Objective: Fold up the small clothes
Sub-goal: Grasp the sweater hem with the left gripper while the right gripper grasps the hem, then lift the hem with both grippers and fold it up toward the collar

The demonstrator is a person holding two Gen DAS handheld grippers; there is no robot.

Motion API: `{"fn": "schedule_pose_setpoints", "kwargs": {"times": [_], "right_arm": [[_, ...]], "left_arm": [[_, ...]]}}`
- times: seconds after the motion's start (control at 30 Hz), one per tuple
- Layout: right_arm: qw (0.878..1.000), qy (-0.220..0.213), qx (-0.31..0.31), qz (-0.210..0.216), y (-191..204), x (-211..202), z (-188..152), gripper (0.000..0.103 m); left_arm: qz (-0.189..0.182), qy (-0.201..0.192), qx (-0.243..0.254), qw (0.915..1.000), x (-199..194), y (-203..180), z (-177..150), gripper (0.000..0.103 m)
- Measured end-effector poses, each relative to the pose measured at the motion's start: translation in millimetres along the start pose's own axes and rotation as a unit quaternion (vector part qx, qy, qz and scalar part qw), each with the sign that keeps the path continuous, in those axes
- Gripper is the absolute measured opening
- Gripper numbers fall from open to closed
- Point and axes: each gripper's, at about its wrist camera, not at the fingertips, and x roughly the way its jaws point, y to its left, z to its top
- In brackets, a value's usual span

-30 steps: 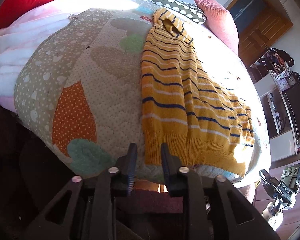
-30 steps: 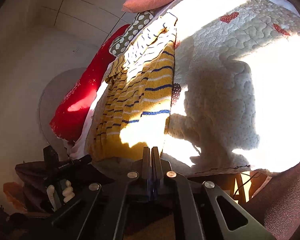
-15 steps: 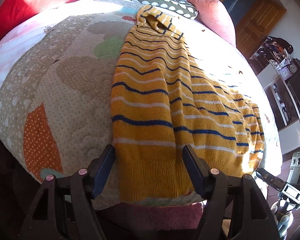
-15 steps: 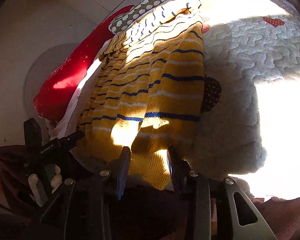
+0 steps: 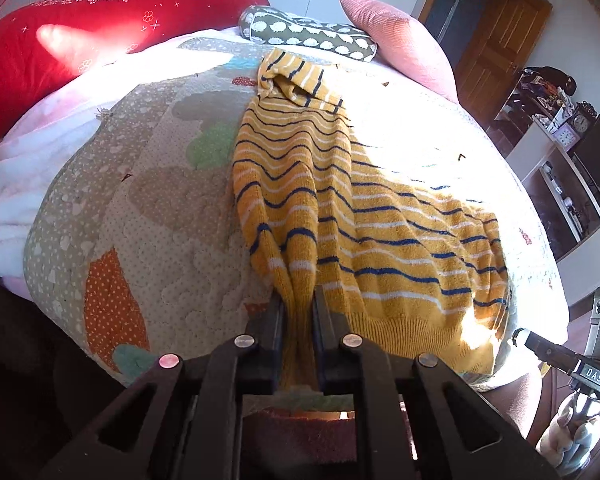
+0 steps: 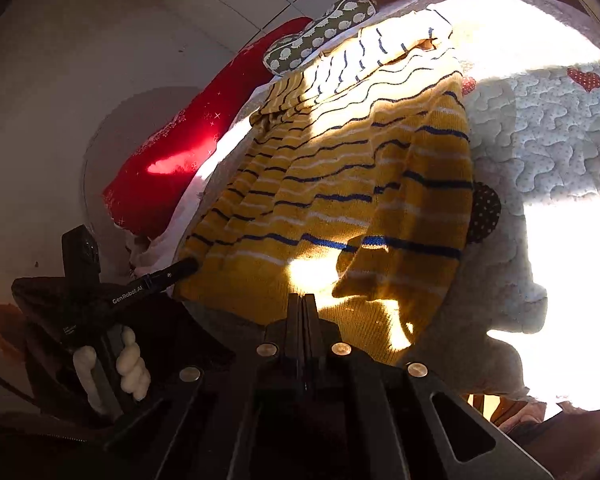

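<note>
A yellow sweater [image 5: 364, 216] with blue and white stripes lies lengthwise on the quilted bed cover [image 5: 140, 208], collar at the far end. My left gripper [image 5: 298, 300] is closing its jaws on the near left corner of the hem, and the knit is bunched tight between the pads. In the right wrist view the same sweater [image 6: 340, 184] is half in shadow. My right gripper [image 6: 304, 300] is shut on the hem at its near right corner, where the cloth rises in a fold. Each gripper shows in the other's view: the right gripper [image 5: 520, 336], the left gripper [image 6: 190, 267].
A red pillow [image 5: 60, 52], a green patterned cushion [image 5: 308, 34] and a pink pillow [image 5: 400, 40] lie at the head of the bed. White shelves and a dark cabinet [image 5: 572, 184] stand to the right. A gloved hand [image 6: 112, 368] holds the left gripper's handle.
Both grippers opened, moved onto the hem's near corners and closed on the cloth. The hem has bunched and lifted off the quilt at the left corner.
</note>
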Motion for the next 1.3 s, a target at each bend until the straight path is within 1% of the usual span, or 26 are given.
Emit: {"fn": "schedule_pose_setpoints", "kwargs": {"times": [0.07,0.13,0.2,0.27,0.3,0.33,0.37,0.4,0.43,0.57,0.63,0.67,0.77,0.8,0.83,0.87,0.9,1.03,1.13,1.3], "right_arm": [[1.000,-0.014,-0.008,0.016,9.0,-8.9,10.1,0.002],[0.999,-0.024,-0.025,0.015,18.5,-13.4,21.8,0.002],[0.998,-0.023,-0.051,-0.026,23.7,-12.8,29.7,0.002],[0.995,-0.010,-0.058,-0.077,18.3,-6.0,29.7,0.004],[0.993,-0.002,-0.053,-0.102,11.8,-2.8,27.2,0.009],[0.992,0.004,-0.043,-0.123,2.8,-0.3,23.9,0.017],[0.991,0.008,-0.029,-0.132,-6.7,0.8,19.8,0.024],[0.990,0.011,-0.014,-0.138,-16.5,0.9,16.1,0.035],[0.990,0.014,0.001,-0.140,-24.3,2.2,12.8,0.038],[0.991,0.026,0.036,-0.124,-39.9,10.8,3.6,0.038],[0.991,0.028,0.043,-0.121,-41.6,16.0,0.5,0.045],[0.992,0.025,0.048,-0.113,-42.8,17.9,-1.1,0.045],[0.994,0.015,0.069,-0.080,-48.3,21.6,-3.7,0.045],[0.995,0.015,0.072,-0.066,-48.8,23.0,-3.8,0.043],[0.996,0.015,0.075,-0.054,-49.6,24.1,-4.2,0.029],[0.996,0.016,0.080,-0.041,-49.4,25.9,-4.3,0.017],[0.996,0.021,0.083,-0.030,-49.7,28.1,-4.7,0.010],[0.997,0.013,0.074,-0.033,-43.8,26.0,-4.3,0.009],[0.997,0.001,0.067,-0.031,-37.1,18.2,-3.1,0.009],[0.999,-0.023,0.041,-0.025,-19.8,-1.4,2.9,0.008]], "left_arm": [[-0.015,-0.005,-0.009,0.9998,-4.8,0.7,9.9,0.012],[-0.028,-0.007,-0.016,0.9995,-6.9,0.9,19.4,0.011],[-0.033,-0.009,-0.016,0.9993,-8.2,-1.9,24.9,0.011],[-0.034,-0.011,-0.011,0.9993,-8.8,-5.4,27.1,0.011],[-0.032,-0.011,-0.009,0.9994,-8.9,-6.7,26.7,0.011],[-0.030,-0.011,-0.006,0.9995,-7.8,-8.0,26.5,0.011],[-0.029,-0.010,-0.004,0.9995,-6.5,-8.3,25.0,0.011],[-0.028,-0.007,-0.004,0.9996,-4.0,-7.7,23.1,0.011],[-0.027,-0.004,-0.005,0.9996,-2.5,-7.0,21.1,0.011],[-0.023,0.007,-0.016,0.9996,3.5,0.8,14.4,0.011],[-0.023,0.010,-0.023,0.9994,4.8,6.2,11.2,0.011],[-0.023,0.012,-0.026,0.9993,5.6,8.5,9.7,0.011],[-0.025,0.018,-0.038,0.9988,9.6,14.8,7.0,0.011],[-0.025,0.020,-0.041,0.9986,11.1,16.0,6.6,0.011],[-0.024,0.021,-0.043,0.9986,11.9,16.3,5.9,0.011],[-0.023,0.020,-0.042,0.9987,12.2,16.3,5.5,0.011],[-0.019,0.018,-0.039,0.9989,12.0,15.4,5.0,0.011],[0.016,-0.001,-0.007,0.9998,7.9,3.7,2.0,0.011],[0.044,-0.016,0.018,0.9987,3.7,-6.4,-0.1,0.011],[0.068,-0.040,0.044,0.9959,-5.4,-16.0,0.6,0.012]]}}
